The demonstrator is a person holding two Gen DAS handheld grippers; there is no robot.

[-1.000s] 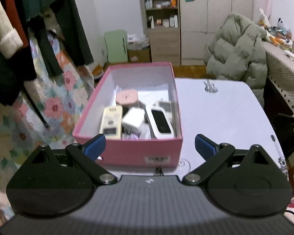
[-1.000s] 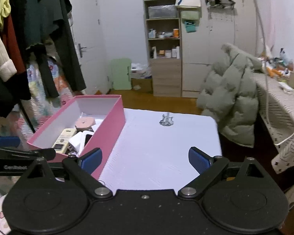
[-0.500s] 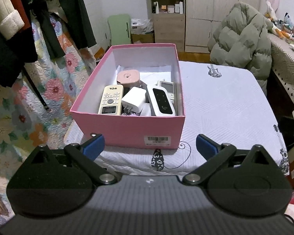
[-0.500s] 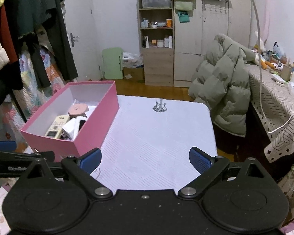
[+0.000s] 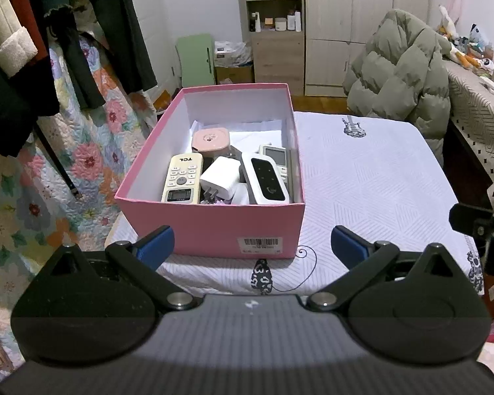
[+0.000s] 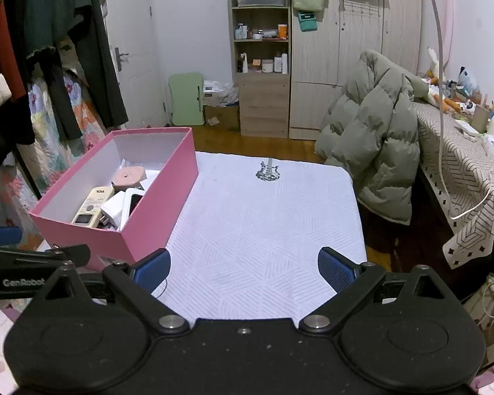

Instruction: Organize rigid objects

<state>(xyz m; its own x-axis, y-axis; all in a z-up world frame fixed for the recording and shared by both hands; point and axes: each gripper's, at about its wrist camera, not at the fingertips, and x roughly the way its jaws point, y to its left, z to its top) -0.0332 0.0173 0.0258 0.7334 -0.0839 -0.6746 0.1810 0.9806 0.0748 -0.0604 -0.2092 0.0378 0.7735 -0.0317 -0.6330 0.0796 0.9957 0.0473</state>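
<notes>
A pink box [image 5: 210, 227] [image 6: 154, 210] stands on the left part of a white-covered table [image 5: 372, 177] [image 6: 263, 230]. Inside lie a cream TCL remote [image 5: 182, 179] [image 6: 92, 205], a white charger plug [image 5: 219, 179], a white device with a black face [image 5: 266, 181], a pink round case [image 5: 210, 138] [image 6: 128, 175] and another white remote [image 5: 275, 156]. My left gripper [image 5: 252, 247] hangs open just in front of the box's near wall, holding nothing. My right gripper [image 6: 243, 268] is open and empty over the table's near edge, right of the box.
Clothes [image 6: 49, 33] hang on a rack to the left over a floral quilt [image 5: 82, 151]. A green puffer jacket [image 6: 372, 138] drapes beyond the table's far right. A cluttered side table [image 6: 467, 151] is at right; shelves [image 6: 261, 49] and a wardrobe stand behind.
Both grippers have pulled back and risen away from the box; more of the table and the box's front now show. Box contents are unchanged.
</notes>
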